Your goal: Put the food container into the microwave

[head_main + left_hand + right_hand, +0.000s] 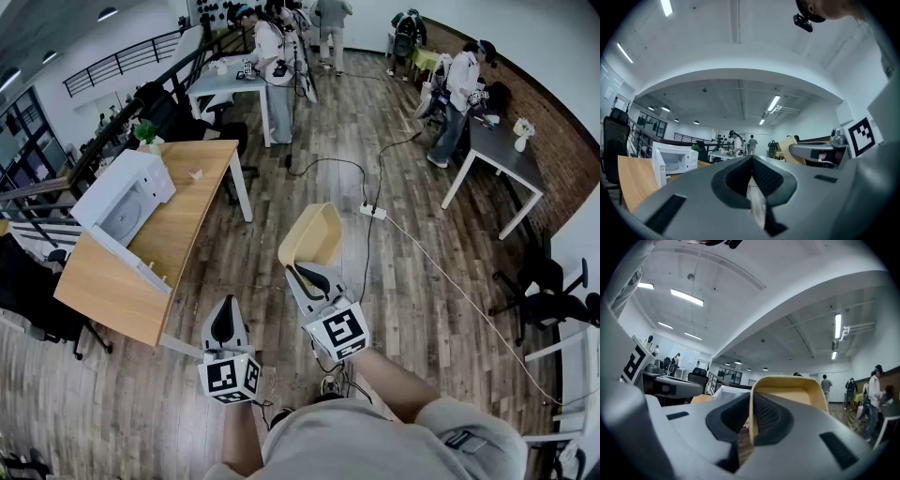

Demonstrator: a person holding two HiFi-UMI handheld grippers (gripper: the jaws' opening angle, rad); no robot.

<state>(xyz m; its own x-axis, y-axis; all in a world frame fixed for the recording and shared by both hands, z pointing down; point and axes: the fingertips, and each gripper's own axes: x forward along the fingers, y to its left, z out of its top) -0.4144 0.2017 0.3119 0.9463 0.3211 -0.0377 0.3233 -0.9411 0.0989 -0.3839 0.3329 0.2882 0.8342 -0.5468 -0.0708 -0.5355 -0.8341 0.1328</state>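
Observation:
The food container [314, 234] is a tan, open-topped tub, held out over the wooden floor. My right gripper [314, 275] is shut on its near rim. In the right gripper view the container [787, 390] rises just past the right gripper [751, 418], its wall pinched between the pads. My left gripper [225, 323] is shut with nothing in it, lower and to the left; its pads meet in the left gripper view, where the left gripper [752, 180] points level. The white microwave [127, 197] stands on the wooden table [103, 291] to the left with its door open, and the microwave [670, 159] shows ahead-left.
A power strip [373, 211] and its cables run across the floor beyond the container. White tables with people [272, 56] stand at the back, another table [502, 155] at right. Black chairs [548, 291] sit at far right; a railing [37, 187] runs along the left.

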